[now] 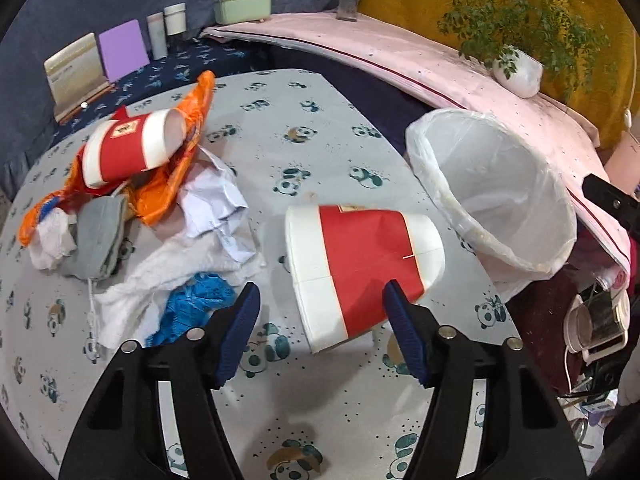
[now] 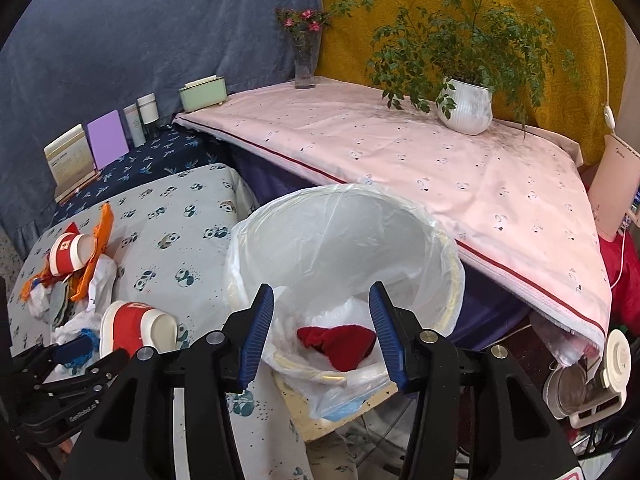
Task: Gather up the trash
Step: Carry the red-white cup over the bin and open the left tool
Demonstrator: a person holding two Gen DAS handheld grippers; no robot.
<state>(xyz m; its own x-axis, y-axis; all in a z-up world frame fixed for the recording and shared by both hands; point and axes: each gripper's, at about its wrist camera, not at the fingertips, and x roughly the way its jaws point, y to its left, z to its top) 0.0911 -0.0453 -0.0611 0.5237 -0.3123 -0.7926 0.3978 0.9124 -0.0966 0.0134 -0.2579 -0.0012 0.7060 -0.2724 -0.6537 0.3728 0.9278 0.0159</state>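
My lined bin (image 2: 344, 248) beside the panda-print table (image 1: 280, 128) holds a red scrap (image 2: 338, 340) already. On the table lie a litter pile (image 1: 132, 200) and a tipped red cup (image 1: 360, 264) (uncollected). My left gripper (image 1: 320, 300) gapes empty at the cup; my right gripper (image 2: 322, 308), half-open, hangs empty over the bin.

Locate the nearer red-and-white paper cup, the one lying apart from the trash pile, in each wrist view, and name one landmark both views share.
Left wrist view: the red-and-white paper cup lies on its side at centre, just beyond the open left gripper.
Right wrist view: the same cup sits at lower left, left of the right gripper.
Shared landmark: the bag-lined trash bin.
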